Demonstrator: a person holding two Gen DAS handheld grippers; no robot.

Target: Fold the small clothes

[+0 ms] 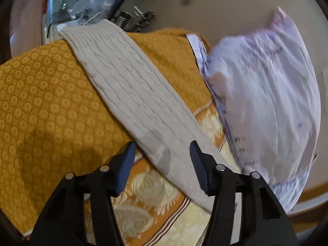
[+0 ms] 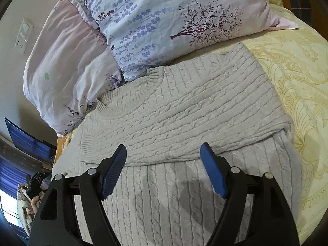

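A beige cable-knit sweater (image 2: 176,110) lies flat on the bed, neckline toward the pillows, with one sleeve folded across the chest. My right gripper (image 2: 164,153) is open and empty, hovering over the sweater's middle. In the left wrist view the sweater (image 1: 131,90) appears as a long beige strip across the bed. My left gripper (image 1: 163,151) is open and empty just above the sweater's near edge.
A mustard patterned blanket (image 1: 41,102) covers the bed's left part. A cream and orange bedspread (image 2: 297,94) lies beneath. Floral pillows (image 2: 164,20) sit by the sweater's neckline, also in the left wrist view (image 1: 262,94). A cluttered shelf (image 1: 82,6) stands beyond the bed.
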